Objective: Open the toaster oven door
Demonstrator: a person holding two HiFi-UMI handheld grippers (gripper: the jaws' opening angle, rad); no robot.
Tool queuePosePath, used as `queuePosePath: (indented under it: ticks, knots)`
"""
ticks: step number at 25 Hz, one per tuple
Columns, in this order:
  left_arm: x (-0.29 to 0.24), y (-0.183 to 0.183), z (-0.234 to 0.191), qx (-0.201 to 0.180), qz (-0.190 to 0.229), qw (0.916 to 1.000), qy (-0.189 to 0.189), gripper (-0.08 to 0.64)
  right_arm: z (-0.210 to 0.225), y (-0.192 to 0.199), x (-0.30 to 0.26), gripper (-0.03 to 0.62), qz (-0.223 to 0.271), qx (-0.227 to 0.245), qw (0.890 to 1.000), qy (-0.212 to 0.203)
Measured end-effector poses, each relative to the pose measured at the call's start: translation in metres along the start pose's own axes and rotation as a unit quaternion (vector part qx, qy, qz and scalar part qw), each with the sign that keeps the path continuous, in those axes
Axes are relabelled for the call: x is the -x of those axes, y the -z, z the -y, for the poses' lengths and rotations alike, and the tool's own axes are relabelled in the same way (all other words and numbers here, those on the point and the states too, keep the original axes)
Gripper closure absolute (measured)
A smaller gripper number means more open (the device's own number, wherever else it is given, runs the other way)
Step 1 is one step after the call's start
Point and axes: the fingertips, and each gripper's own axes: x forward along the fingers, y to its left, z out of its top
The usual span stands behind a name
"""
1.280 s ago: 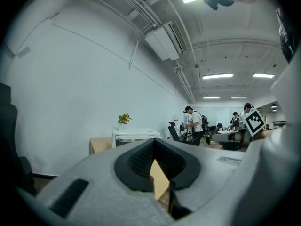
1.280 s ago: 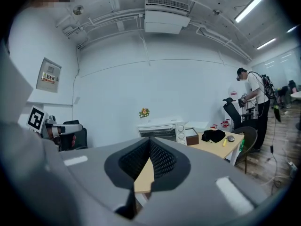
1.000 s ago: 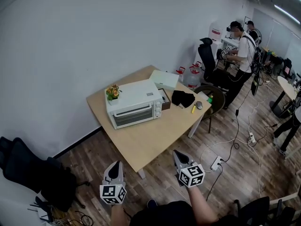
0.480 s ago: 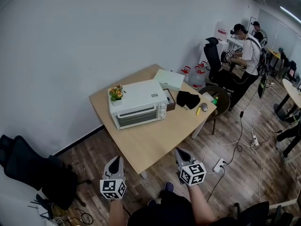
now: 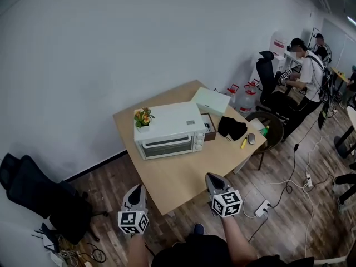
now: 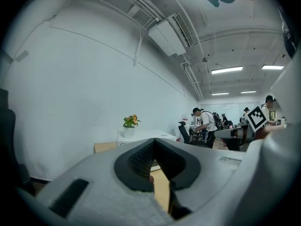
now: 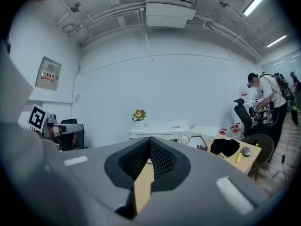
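Both grippers are held near level at the lower centre of the head view, pointing toward the table's near edge: the left gripper and, to its right, the right gripper. Each pair of jaws is pressed together with nothing between them. The toaster oven stands mid-frame on the wooden table, door closed, well apart from both grippers. A potted flower sits on its top. A white box and black cloth lie to its right. A black office chair occupies the lower left, on wood flooring; a person stands at upper right.
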Motion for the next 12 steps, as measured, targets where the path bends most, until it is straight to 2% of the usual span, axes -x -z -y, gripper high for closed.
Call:
queuePosePath:
  ticks: [3,8,12]
  knots:
    - [-0.018,0.006,-0.001,-0.004,-0.008,0.9999,-0.014,0.561,0.014,-0.007,-0.016,0.581,-0.004,0.007,1.000,-0.008]
    - [-0.037,0.014,-0.005,0.016,-0.016,0.9991,-0.036,0.561,0.036,-0.006,-0.038,0.581,-0.012,-0.006,1.000,-0.026]
    - [-0.049,0.014,-0.005,0.010,-0.021,0.9987,-0.046,0.561,0.048,-0.004,-0.054,0.581,-0.020,-0.008,0.999,-0.035]
